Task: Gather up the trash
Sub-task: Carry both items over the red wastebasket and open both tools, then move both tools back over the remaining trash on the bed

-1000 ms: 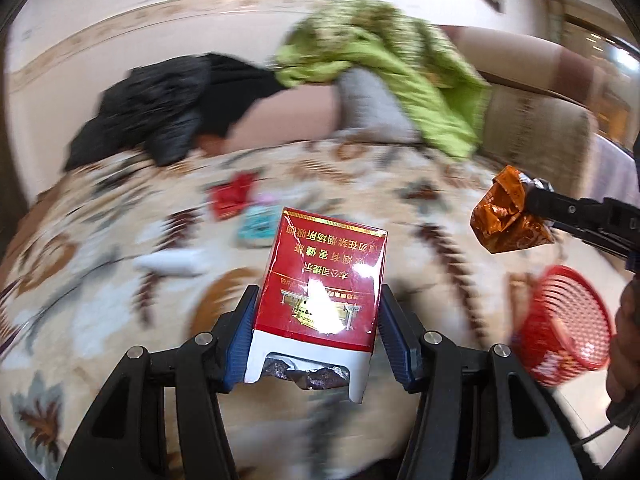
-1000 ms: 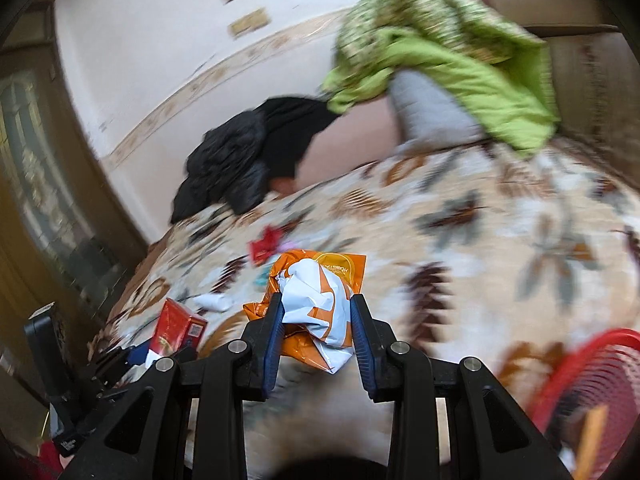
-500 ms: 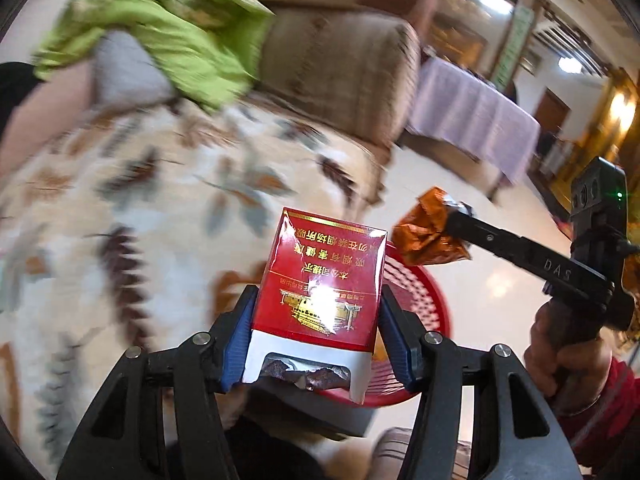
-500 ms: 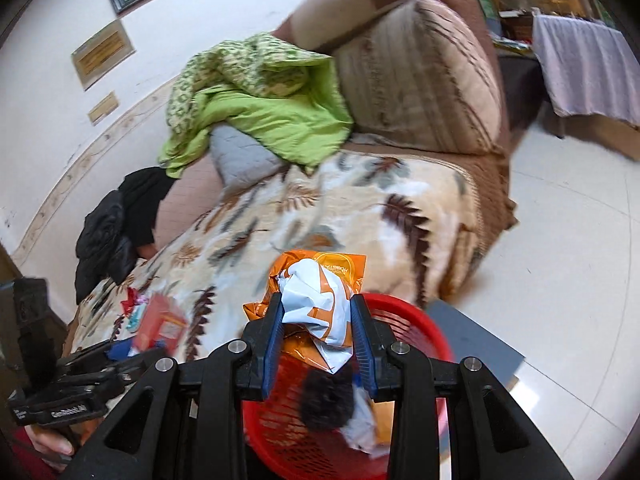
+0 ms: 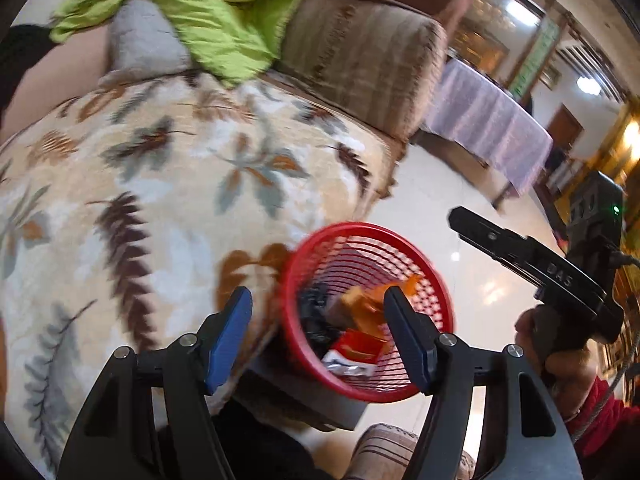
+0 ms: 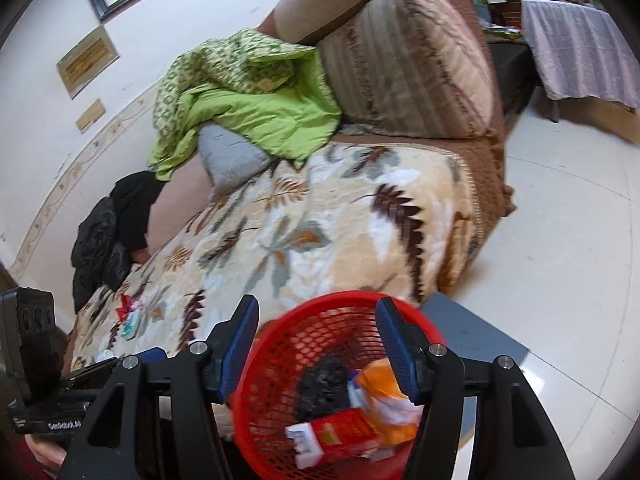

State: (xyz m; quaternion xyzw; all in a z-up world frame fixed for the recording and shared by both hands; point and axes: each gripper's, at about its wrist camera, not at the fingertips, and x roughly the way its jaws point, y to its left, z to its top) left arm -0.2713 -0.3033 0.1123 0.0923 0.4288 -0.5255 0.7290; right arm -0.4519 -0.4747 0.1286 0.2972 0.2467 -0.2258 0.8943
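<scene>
The sofa [image 6: 320,220], spread with a leaf-patterned blanket [image 5: 160,208], stretches ahead of both tools. Just below and in front of them stands the red basket [image 6: 280,344] on the floor, against the sofa's edge. The left hand-held gripper [image 5: 320,328] hangs over the basket's near side with its jaws wide apart and nothing between them; the right hand-held gripper [image 6: 316,344] hangs above the rim likewise, jaws apart and empty. In the basket, under the fingers, lie the red cigarette pack [image 6: 340,432], an orange wrapper [image 6: 384,392] and a dark lump. This drop seems done. Far to the left of the right tool, small scraps [image 6: 128,316] remain on the blanket; the next move likely calls for swinging back over the sofa to close on them.
</scene>
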